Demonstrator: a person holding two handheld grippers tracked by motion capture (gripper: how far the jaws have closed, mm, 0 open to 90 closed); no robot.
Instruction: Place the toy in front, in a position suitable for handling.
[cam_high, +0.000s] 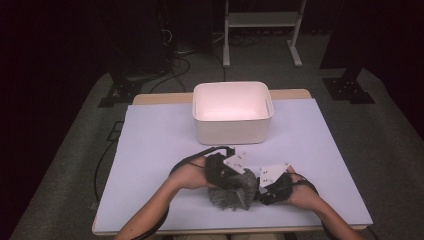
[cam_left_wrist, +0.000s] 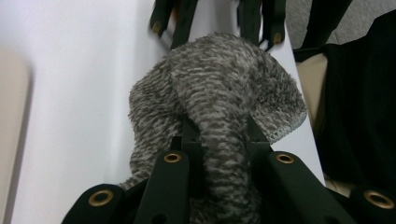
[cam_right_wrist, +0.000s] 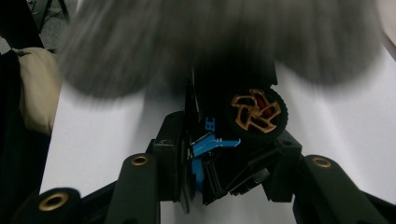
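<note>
A white rectangular tub (cam_high: 232, 116) stands on the table (cam_high: 150, 150) near its far edge, at about the middle of that edge. The table carries a pale lavender cover; bare wood shows along the far edge. Beyond the far edge, a light metal frame (cam_high: 262, 22) stands on grey carpet.

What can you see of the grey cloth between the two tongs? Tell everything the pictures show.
The grey cloth is a fuzzy, mottled grey-and-white fabric with a stitched pale edge. It lies bunched near the table's front edge, on the white sheet. A gathered fold runs between the jaws of the left tongs, which are shut on it. The right tongs sit close against its other side.
</note>
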